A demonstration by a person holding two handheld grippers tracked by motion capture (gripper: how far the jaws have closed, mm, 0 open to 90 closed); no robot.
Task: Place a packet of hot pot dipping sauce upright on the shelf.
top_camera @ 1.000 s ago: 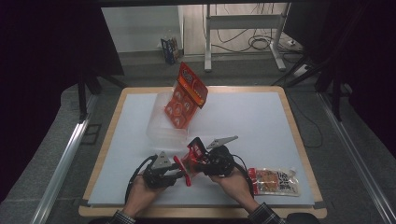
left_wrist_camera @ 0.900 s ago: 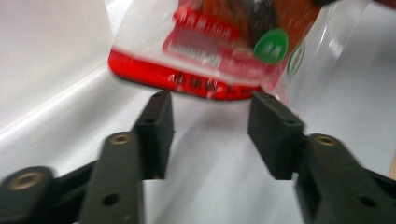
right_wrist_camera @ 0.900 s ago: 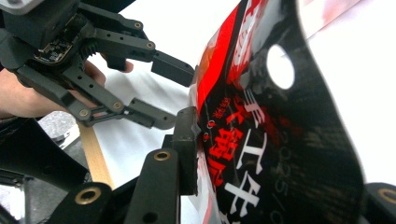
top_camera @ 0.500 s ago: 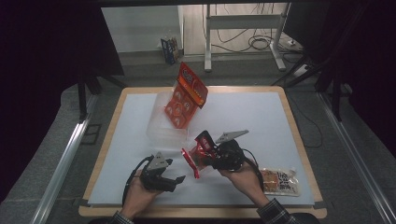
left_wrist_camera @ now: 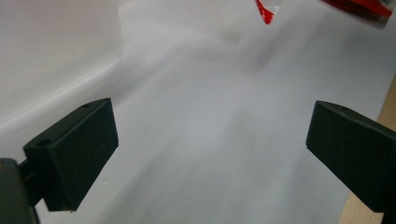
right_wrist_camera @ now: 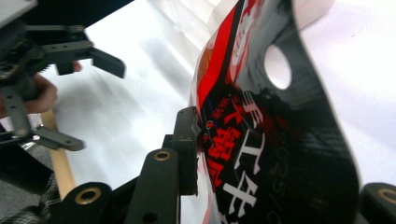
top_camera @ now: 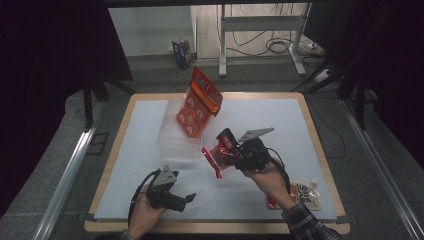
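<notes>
High view: right gripper (top_camera: 227, 150) sits approx. mid-table, a bit toward the near edge, clamped on a red and black snack packet (top_camera: 220, 152) held off the white table mat (top_camera: 280, 125). Just left of it is a clear plastic container (top_camera: 175, 142); an orange snack bag (top_camera: 198, 102) leans in it toward the far edge. Left gripper (top_camera: 187, 199) is near the near edge, left of centre, jaws apart w/ nothing between them; they have just been opening. Left and right grippers are well apart. A pale snack pouch (top_camera: 305, 192) lies near the near right corner, beside the right forearm.

Left gripper view: two black jaws stand wide apart over bare mat (left_wrist_camera: 210, 130), no object between. A corner of the red packet (left_wrist_camera: 267, 9) hangs at the top edge, clear of the jaws. Wood of the table edge (left_wrist_camera: 390, 105) at right.

Right gripper view: jaws pinch the packet (right_wrist_camera: 261, 140), which curves up and has a round hang hole. Left pad presses on its face; right jaw is mostly hidden behind the packet. Left gripper (right_wrist_camera: 93, 93) farther off at left, its jaws spread, held in a hand (right_wrist_camera: 39, 95).
</notes>
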